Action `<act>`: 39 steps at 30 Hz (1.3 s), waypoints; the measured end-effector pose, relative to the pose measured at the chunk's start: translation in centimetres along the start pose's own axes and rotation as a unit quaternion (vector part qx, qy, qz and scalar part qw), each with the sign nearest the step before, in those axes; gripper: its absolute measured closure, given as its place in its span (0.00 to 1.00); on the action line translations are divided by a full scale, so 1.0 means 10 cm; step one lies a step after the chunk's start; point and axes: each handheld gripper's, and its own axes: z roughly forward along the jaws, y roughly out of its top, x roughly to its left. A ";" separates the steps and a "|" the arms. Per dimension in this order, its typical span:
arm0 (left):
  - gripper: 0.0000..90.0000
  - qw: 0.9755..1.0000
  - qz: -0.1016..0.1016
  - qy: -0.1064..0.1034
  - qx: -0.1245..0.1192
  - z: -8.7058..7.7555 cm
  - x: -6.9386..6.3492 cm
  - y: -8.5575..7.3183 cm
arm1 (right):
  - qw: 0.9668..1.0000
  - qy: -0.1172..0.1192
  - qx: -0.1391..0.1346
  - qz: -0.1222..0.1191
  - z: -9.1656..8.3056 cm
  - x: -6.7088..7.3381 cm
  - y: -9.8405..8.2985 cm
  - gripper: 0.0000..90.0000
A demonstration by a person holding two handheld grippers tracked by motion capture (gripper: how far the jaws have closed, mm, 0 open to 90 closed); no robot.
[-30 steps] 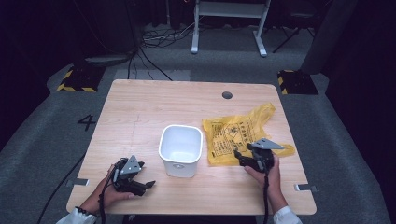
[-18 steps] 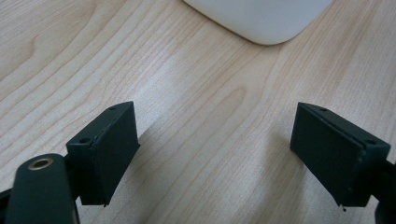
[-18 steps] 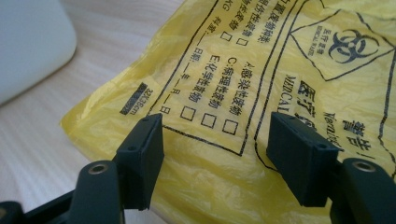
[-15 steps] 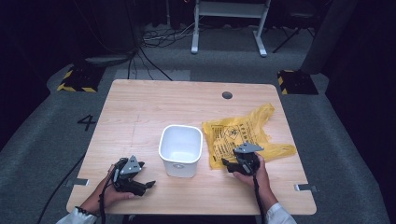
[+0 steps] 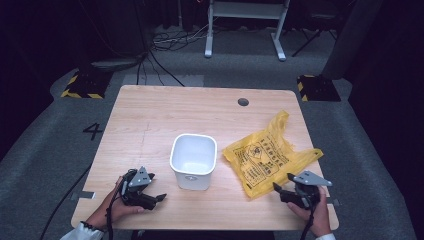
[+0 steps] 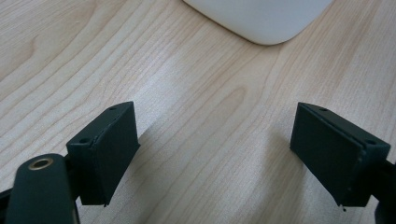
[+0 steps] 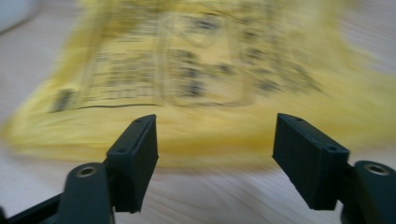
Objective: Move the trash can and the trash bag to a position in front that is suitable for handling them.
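Note:
A white bin (image 5: 193,160) stands upright and empty at the middle of the wooden table (image 5: 150,120). To its right lies a yellow printed plastic bag (image 5: 270,152), flat on the wood. My right gripper (image 5: 283,192) hovers near the table's front right corner, just short of the bag's near edge. In the right gripper view its jaws (image 7: 215,140) have just been opening; the blurred bag (image 7: 210,70) lies ahead and the pads press on nothing. My left gripper (image 5: 154,199) rests open at the front left, and the bin's corner (image 6: 261,18) lies beyond its jaws (image 6: 215,144).
A round cable hole (image 5: 243,102) sits near the table's far edge. Beyond the table are floor cables, a white desk frame (image 5: 245,25) and yellow-black striped blocks (image 5: 82,85) on both sides. A "4" (image 5: 93,131) is marked on the floor at the left.
My right gripper drew back from the bag, going right and toward the front edge. The bag lies flatter and more spread out than before. The left gripper has not moved.

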 end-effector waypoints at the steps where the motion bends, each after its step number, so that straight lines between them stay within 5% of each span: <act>1: 0.17 1.000 0.000 0.000 0.000 0.00 0.00 0.00 | 0.999 -0.024 0.000 0.026 -0.03 -0.06 -0.03 0.32; 2: 0.17 1.000 0.000 0.000 0.000 0.00 0.00 0.00 | 0.996 -0.037 -0.005 0.075 -0.07 -0.15 -0.06 0.31; 5: 0.17 1.000 -0.001 -0.001 0.000 0.00 0.00 0.00 | 0.988 -0.043 -0.012 0.151 -0.07 -0.27 -0.06 0.27; 9: 0.17 1.000 -0.001 -0.002 0.000 0.00 0.00 0.00 | 0.984 -0.068 0.015 0.165 0.11 -0.25 0.01 0.23; 18: 0.17 1.000 0.001 -0.002 -0.001 0.01 0.00 0.01 | 0.984 -0.080 0.034 0.154 0.40 -0.23 0.14 0.21; 25: 0.17 1.000 0.000 -0.004 0.000 0.01 -0.01 0.01 | 0.990 -0.092 0.055 0.088 0.63 -0.25 0.29 0.19; 32: 0.17 1.000 0.000 -0.004 0.000 0.01 -0.01 0.01 | 0.997 -0.005 0.071 0.015 0.75 -0.43 0.43 0.23; 35: 0.17 1.000 0.000 -0.004 0.000 0.01 -0.01 0.01 | 0.997 0.002 0.069 0.022 0.78 -0.52 0.46 0.23; 39: 0.17 1.000 0.003 -0.003 0.000 0.02 -0.01 0.02 | 0.997 0.010 0.037 0.062 0.70 -0.53 0.47 0.21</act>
